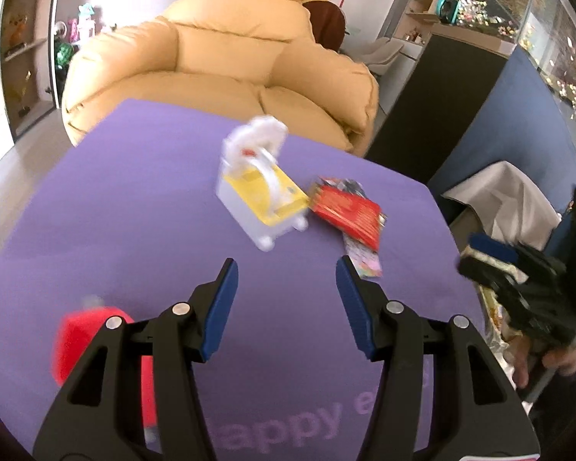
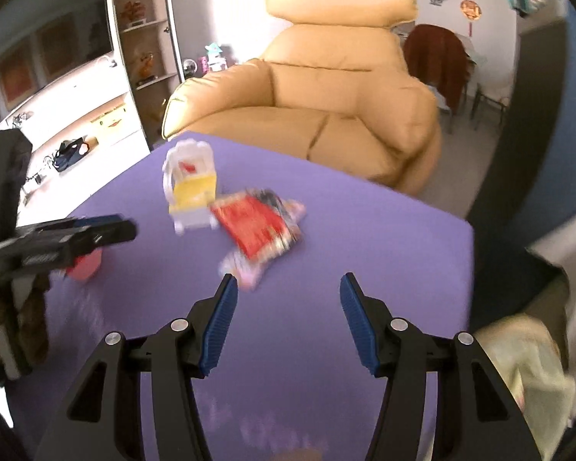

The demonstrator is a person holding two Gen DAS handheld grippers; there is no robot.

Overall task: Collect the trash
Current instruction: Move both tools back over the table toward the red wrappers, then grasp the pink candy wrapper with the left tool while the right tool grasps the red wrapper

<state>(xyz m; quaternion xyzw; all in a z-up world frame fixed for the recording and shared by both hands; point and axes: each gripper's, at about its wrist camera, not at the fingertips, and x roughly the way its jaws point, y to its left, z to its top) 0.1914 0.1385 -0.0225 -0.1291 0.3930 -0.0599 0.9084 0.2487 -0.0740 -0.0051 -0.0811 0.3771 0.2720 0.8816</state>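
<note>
A red snack wrapper point(image 1: 345, 211) point(image 2: 257, 230) lies on the purple table mat point(image 1: 134, 211), on top of a colourful wrapper point(image 1: 363, 259) point(image 2: 242, 269). Beside them stands a white and yellow toy chair point(image 1: 261, 196) point(image 2: 190, 188). My left gripper point(image 1: 286, 265) hovers open over the mat just short of the wrappers, nothing between its fingers; in the right wrist view it shows at the left point(image 2: 96, 230). My right gripper point(image 2: 288, 280) is open and empty too, near the mat's right edge; it shows at the right in the left wrist view point(image 1: 491, 253).
A blurred red object point(image 1: 96, 342) point(image 2: 82, 267) sits on the mat at the near left. A bin with a white liner point(image 1: 507, 199) point(image 2: 556, 253) holding scraps stands off the table's right side. A tan armchair point(image 1: 230, 57) point(image 2: 326, 96) is behind the table.
</note>
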